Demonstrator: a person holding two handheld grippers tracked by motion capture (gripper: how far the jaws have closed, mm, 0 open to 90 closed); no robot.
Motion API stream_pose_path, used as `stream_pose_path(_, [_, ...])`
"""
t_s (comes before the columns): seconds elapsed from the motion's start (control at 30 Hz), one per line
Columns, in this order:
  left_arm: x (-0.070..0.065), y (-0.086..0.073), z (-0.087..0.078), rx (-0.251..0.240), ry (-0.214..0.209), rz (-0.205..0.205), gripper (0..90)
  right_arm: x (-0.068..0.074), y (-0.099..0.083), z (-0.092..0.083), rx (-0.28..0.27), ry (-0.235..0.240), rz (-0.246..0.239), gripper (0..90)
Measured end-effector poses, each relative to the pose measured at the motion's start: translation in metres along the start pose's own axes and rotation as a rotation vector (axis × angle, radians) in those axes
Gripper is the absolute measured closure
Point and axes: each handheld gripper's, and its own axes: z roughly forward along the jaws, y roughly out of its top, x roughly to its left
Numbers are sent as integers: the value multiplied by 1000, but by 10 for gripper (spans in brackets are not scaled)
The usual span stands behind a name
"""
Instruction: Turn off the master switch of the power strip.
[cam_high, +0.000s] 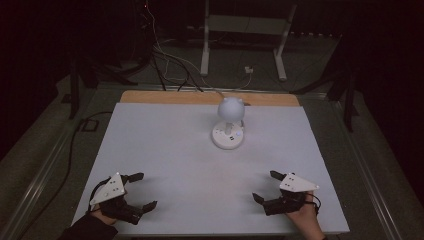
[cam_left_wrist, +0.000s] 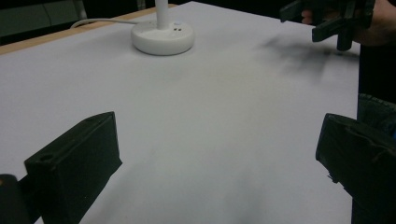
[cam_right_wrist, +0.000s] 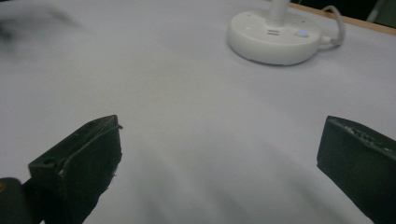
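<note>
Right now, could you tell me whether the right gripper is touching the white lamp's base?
Apart. The high view shows bare table between the right gripper and the lamp's base.

The left hand-held gripper (cam_high: 142, 190) is showing black jaws and a black body under a pale grey three-cornered plate dotted with small dark screw marks. The right hand-held gripper (cam_high: 266, 185) is wearing the same grey plate, with a thin black cable looping behind it. Up close, each blocky matte-black jaw is showing a small round hole. A dark sleeve (cam_high: 90, 231) is covering the left forearm.
</note>
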Motion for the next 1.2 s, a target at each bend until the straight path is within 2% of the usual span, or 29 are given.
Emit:
stream_pose_path(0.13, [-1,0,1,10,-8,11,3,2,1,1,28,14,-17,0])
stream_pose_path(0.37, [-1,0,1,6,-7,9,3,6,2,4,39,32,-48,0])
stream_pose_path(0.5, [-2,0,1,6,-7,22,3,8,2,5,53,39,-55,0])
stream_pose_path(0.67, [-2,-1,1,14,-6,25,3,10,3,4,45,29,-44,0])
stream_pose_path(0.9, [-2,0,1,16,-8,16,3,15,5,6,76,45,-46,0])
stream_pose_path(0.97, [-2,0,2,17,-7,15,3,15,6,6,82,63,-25,0])
stream_pose_path(1.2, [-1,0,1,16,-5,8,3,18,10,9,110,118,-3,0])
